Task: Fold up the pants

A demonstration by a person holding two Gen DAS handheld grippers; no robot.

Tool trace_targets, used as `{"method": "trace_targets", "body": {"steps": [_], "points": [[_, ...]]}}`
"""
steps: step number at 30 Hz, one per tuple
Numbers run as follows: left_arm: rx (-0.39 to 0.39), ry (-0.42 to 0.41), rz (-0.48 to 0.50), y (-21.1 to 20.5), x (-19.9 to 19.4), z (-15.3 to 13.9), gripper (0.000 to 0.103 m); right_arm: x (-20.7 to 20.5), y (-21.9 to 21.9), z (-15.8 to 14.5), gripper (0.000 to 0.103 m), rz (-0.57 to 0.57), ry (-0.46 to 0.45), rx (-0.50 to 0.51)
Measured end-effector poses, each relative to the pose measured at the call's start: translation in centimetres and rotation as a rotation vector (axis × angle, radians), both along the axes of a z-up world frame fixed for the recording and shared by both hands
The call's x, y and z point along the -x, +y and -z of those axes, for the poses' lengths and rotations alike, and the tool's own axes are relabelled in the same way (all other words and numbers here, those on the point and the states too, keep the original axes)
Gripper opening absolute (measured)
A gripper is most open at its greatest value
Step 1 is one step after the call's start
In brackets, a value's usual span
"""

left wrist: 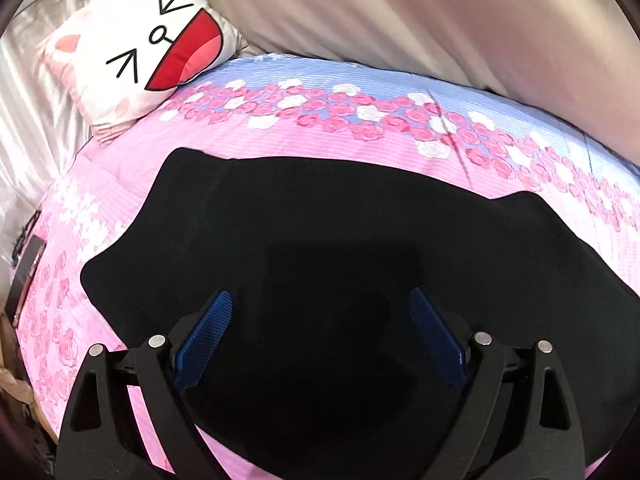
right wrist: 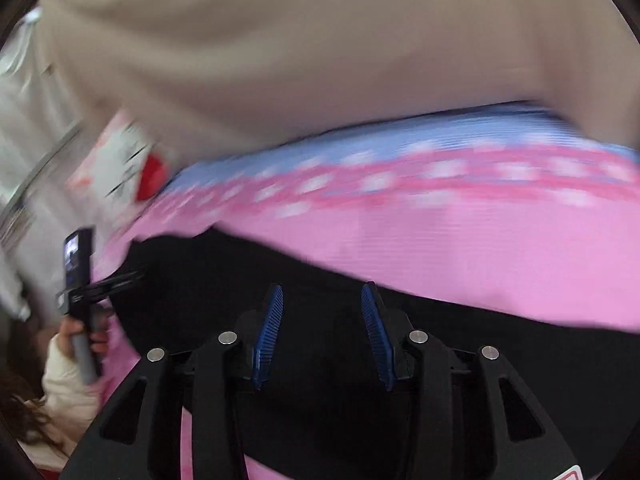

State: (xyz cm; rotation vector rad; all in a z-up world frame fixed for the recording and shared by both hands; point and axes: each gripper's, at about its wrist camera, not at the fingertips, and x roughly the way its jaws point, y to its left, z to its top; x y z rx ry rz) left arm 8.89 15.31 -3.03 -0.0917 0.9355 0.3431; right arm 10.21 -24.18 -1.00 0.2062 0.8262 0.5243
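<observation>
Black pants [left wrist: 320, 232] lie flat on a pink flowered bedspread [left wrist: 280, 136]. In the left wrist view my left gripper [left wrist: 321, 300] is wide open just above the near part of the pants, with nothing between its blue pads. In the blurred right wrist view the pants [right wrist: 200, 280] lie under my right gripper [right wrist: 322, 294], which is open with a moderate gap and holds nothing. The other gripper [right wrist: 80, 280] shows at the left edge there, held in a hand.
A white cartoon-face pillow [left wrist: 140, 48] lies at the bed's far left corner. A beige padded headboard [left wrist: 400, 12] runs along the far side. A shiny curtain [left wrist: 32, 92] hangs at the left. A dark flat object [left wrist: 26, 268] lies at the bed's left edge.
</observation>
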Motion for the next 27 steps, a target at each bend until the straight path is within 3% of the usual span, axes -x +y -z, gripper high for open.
{"method": "trace_targets", "body": {"steps": [3, 7, 9, 10, 11, 14, 15, 18, 19, 20, 22, 25, 27], "points": [[-0.019, -0.027, -0.003, 1.3, 0.9, -0.5, 0.088, -5.6, 9.7, 2.0, 0.041, -0.191, 0.054, 0.033], [-0.034, -0.058, -0.004, 3.2, 1.7, -1.1, 0.091, -10.4, 17.8, 4.8, 0.041, -0.301, 0.131, 0.118], [-0.045, -0.070, -0.001, 3.9, 1.8, -1.1, 0.091, -10.9, 19.6, 5.2, 0.013, -0.312, 0.108, 0.149], [-0.054, -0.074, -0.002, 4.1, 1.8, -1.1, 0.091, -11.1, 20.0, 4.7, 0.003, -0.314, 0.089, 0.157], [-0.068, -0.083, -0.006, 4.4, 1.7, -1.0, 0.091, -10.6, 20.0, 3.9, 0.002, -0.319, 0.078, 0.147], [-0.104, -0.083, -0.015, 4.6, 0.8, 0.0, 0.091, -11.8, 19.6, 0.5, 0.000, -0.260, -0.078, 0.189], [-0.111, -0.068, -0.018, 4.8, 0.5, 0.4, 0.091, -13.0, 19.3, 0.8, 0.000, -0.245, -0.059, 0.206], [-0.089, -0.037, -0.027, 5.4, 0.1, 1.4, 0.091, -15.0, 18.3, 2.4, 0.013, -0.269, 0.105, 0.161], [-0.079, -0.042, -0.025, 5.5, 0.2, 1.5, 0.091, -14.9, 18.2, 2.8, 0.022, -0.300, 0.145, 0.132], [-0.074, -0.050, -0.029, 5.8, 0.4, 1.4, 0.091, -14.7, 18.2, 2.9, 0.040, -0.320, 0.154, 0.107], [-0.071, -0.058, -0.039, 6.1, 0.6, 1.4, 0.091, -14.2, 18.6, 3.2, 0.052, -0.361, 0.163, 0.080], [-0.063, -0.058, -0.041, 6.1, 0.7, 1.5, 0.091, -14.3, 19.7, 4.1, 0.052, -0.405, 0.203, 0.084], [-0.072, -0.058, -0.032, 5.9, 0.8, 1.6, 0.091, -14.1, 20.6, 4.8, 0.045, -0.428, 0.211, 0.114]]}}
